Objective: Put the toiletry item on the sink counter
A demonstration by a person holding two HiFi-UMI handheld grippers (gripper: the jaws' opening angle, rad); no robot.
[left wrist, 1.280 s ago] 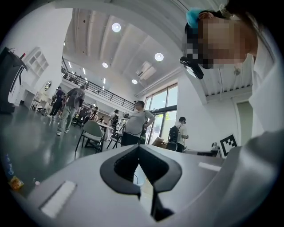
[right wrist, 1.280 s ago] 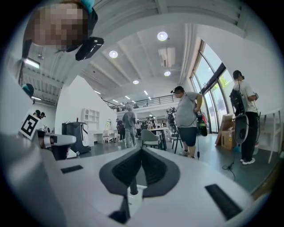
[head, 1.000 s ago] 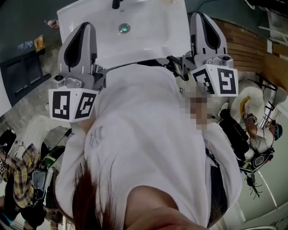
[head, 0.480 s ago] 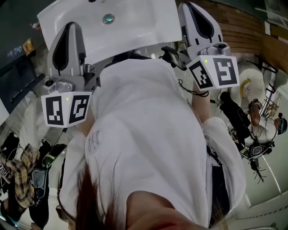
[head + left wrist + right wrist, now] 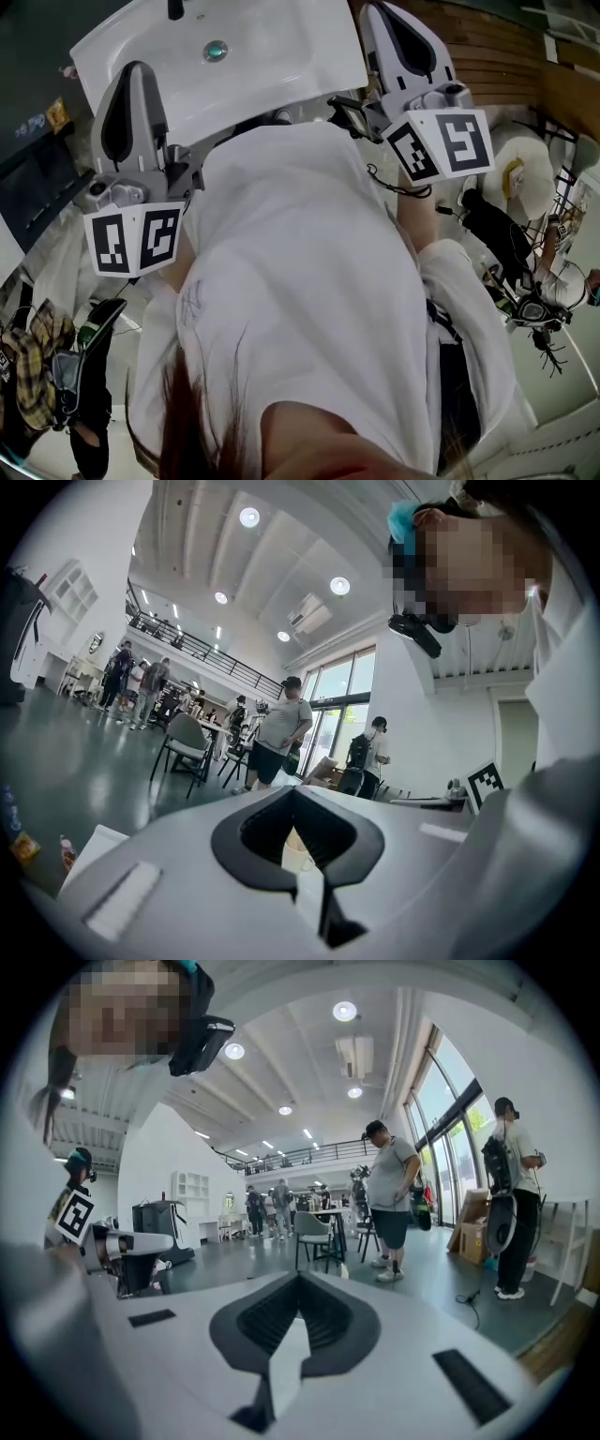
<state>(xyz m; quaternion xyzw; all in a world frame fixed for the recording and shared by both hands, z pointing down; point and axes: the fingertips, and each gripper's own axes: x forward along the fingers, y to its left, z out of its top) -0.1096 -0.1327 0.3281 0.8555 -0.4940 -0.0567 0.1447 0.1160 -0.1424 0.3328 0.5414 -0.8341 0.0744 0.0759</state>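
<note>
**Grippers.** The left gripper (image 5: 139, 75) is held at the person's left side and the right gripper (image 5: 389, 19) at the right side. Both are against the white shirt (image 5: 300, 272) and point toward the sink (image 5: 281, 56).
- Left gripper view: the jaws are pressed together at the tips. A pale shape shows through the pocket behind the tips. What it is cannot be told.
- Right gripper view: the jaws are pressed together, with nothing between them.

**Task item.** The toiletry item cannot be located in any view.

**Edges.**
- The front edge of the sink runs diagonally just beyond the shirt.
- The left gripper overlaps the sink's front left corner.
- The right gripper lies just beside the sink's right edge, over wooden boards (image 5: 506, 66).
- The drain (image 5: 216, 51) sits mid-basin, and the faucet (image 5: 175, 9) is at the top border of the view.

**Open room.**
- Basin: the surface between the two grippers is bare white.
- Left of the sink: dark floor.
- Near the person's feet: bags (image 5: 37, 366) lie at lower left and gear (image 5: 525, 300) at right.
- Left gripper view: green floor leads to a chair (image 5: 187, 742), with a standing person (image 5: 281, 728) well beyond the tips.
- Right gripper view: open floor leads to a table with chairs (image 5: 319, 1227), with two standing people (image 5: 392, 1194) well beyond the tips.
</note>
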